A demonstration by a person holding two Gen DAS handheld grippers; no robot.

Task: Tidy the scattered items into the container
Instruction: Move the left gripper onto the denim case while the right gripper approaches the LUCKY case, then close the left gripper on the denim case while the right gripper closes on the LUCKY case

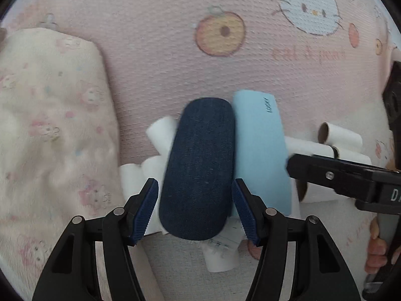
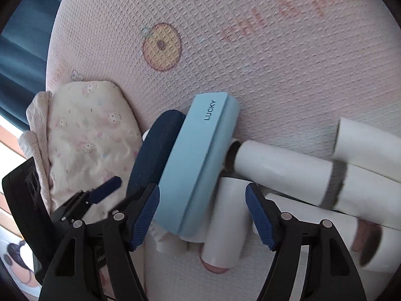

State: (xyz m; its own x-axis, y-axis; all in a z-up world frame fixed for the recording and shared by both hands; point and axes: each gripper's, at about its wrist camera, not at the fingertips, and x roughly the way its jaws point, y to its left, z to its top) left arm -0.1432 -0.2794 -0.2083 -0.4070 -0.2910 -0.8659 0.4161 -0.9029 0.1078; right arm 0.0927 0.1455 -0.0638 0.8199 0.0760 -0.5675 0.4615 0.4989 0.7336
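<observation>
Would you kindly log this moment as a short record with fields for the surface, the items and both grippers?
surface: pink printed mat
navy case: lies between the open left gripper fingers, contact unclear
light blue case: lettered LUCKY, directly beside the navy case
white rolls: several, scattered beside and under the cases
folded cloth: lies apart on the mat
right gripper: open, over a roll and the blue case

Navy case (image 1: 198,168) between left tool (image 1: 195,208) pads

Denim-cloth case (image 1: 198,168), smooth matt blue box (image 2: 193,168), glossy paper rolls (image 2: 283,170), woven mat (image 1: 175,50)
</observation>
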